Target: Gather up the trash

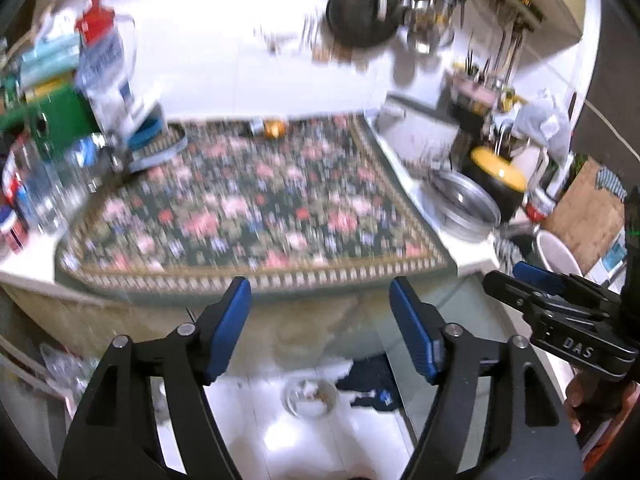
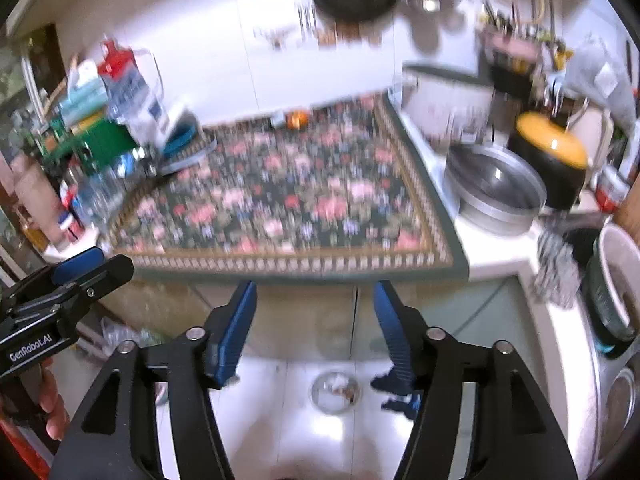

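Two grippers, left (image 1: 320,328) and right (image 2: 316,328), held with jaws spread, nothing between | step: search judged under way | trash: possibly small orange item (image 1: 274,127) at counter (image 1: 460,236) far edge, blurred | next: approach required

A floral mat (image 1: 248,204) covered the surface (image 1: 460,240). Bottles and boxes (image 1: 80,120) crowded its 9 o'clock edge; a metal basin (image 1: 464,204) sat at 3 o'clock. A bowl (image 1: 310,396) lay on the floor (image 1: 352,440) at 6 o'clock.
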Demonstrator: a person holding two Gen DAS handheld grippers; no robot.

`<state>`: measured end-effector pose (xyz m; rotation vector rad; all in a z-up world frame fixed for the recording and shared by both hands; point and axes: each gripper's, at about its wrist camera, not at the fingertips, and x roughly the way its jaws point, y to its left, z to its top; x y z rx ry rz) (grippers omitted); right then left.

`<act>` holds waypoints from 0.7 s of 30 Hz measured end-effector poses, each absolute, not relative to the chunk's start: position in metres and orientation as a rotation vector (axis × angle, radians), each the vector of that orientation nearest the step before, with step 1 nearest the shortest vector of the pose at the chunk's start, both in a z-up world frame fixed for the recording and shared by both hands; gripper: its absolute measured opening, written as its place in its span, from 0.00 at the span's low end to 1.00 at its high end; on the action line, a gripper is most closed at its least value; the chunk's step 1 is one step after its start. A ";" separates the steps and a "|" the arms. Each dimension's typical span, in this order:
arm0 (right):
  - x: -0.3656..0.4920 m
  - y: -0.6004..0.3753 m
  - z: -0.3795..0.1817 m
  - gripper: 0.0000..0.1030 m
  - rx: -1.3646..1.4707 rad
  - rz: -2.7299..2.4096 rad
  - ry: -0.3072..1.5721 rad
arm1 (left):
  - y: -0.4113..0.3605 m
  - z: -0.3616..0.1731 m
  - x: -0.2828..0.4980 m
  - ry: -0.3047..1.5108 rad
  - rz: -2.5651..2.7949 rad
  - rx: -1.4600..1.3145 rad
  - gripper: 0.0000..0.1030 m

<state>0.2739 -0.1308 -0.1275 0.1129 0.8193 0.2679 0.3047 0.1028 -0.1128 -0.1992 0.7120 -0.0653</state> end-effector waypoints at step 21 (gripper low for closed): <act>0.417 -0.170 -0.064 0.70 0.083 0.414 0.592 | 0.095 -0.035 0.453 0.543 0.135 -0.186 0.87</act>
